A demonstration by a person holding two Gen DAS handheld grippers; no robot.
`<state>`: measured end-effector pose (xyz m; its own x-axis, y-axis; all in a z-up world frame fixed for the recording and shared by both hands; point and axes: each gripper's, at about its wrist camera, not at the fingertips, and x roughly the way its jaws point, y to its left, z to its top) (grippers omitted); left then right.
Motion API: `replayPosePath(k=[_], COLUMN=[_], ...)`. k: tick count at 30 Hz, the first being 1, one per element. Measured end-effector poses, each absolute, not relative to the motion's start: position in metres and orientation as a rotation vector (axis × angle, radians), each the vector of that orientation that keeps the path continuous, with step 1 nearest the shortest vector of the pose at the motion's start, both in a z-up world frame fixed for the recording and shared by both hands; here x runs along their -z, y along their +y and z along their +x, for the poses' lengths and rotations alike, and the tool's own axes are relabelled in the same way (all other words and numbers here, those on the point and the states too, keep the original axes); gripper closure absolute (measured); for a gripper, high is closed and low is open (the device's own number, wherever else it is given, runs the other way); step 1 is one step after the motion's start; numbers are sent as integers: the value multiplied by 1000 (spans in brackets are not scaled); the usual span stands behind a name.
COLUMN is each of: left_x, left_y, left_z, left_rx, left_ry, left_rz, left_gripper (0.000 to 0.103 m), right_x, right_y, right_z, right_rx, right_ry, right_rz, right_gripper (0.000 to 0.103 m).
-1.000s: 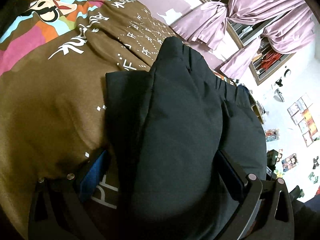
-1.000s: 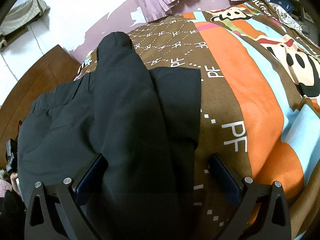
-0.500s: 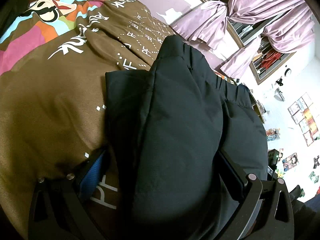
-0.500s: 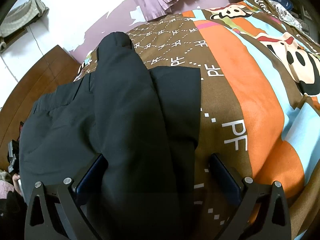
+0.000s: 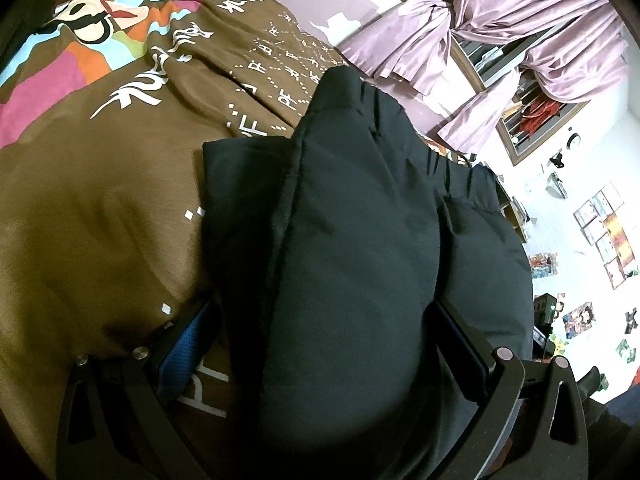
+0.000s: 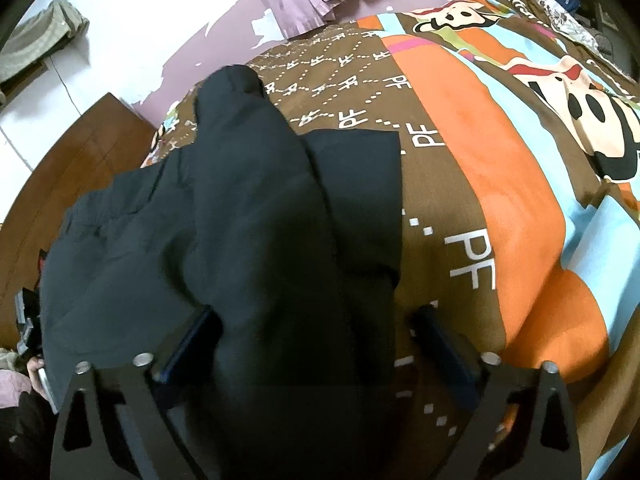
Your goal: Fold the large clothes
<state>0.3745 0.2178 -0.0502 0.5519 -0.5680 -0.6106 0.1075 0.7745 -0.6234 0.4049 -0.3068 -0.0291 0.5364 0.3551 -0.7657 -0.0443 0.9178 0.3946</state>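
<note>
A pair of black trousers lies folded lengthwise on a brown patterned bedspread, with the pleated waistband at the far end. My left gripper is open wide and straddles the near end of the cloth; a strip of bedspread shows between its left pad and the fabric. In the right wrist view the same trousers run away from my right gripper. Its jaws are closing with the bunched black cloth between them, and the right pad still stands just off the fabric's edge.
The bedspread spreads right in orange and blue stripes with cartoon prints. Purple curtains hang at a window beyond the bed. A brown wooden panel stands at the left, and a hand shows at the lower left edge.
The right gripper's fingers have drawn inward a little around the cloth, which now bunches slightly between them. The left gripper and the trousers in its view are unchanged.
</note>
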Motion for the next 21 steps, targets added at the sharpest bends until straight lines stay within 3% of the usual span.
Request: replayPosePath(k=[2,4,9,13,21], left_x=[47,44,33,12,-74], left_y=[215,214,209,198,164], left_z=[373,369,353,341,316], left_rx=[429,448,410,376,370], left_ry=[907,890,839,799,749], left_rz=[-566,-607,-652,-660,-518], left_gripper=[5,31,61,79,84], right_x=[26,22,10,-20,-80], right_y=[-304,-301,-293,-276,-218], right_z=[402,400,392,381,385], right_rx=[-267,-277,-301,-371,-503], right_ry=[984,996,981,904,771], right_rz=[365,380,412,382,364], right_gripper=[33,47,80,87,88])
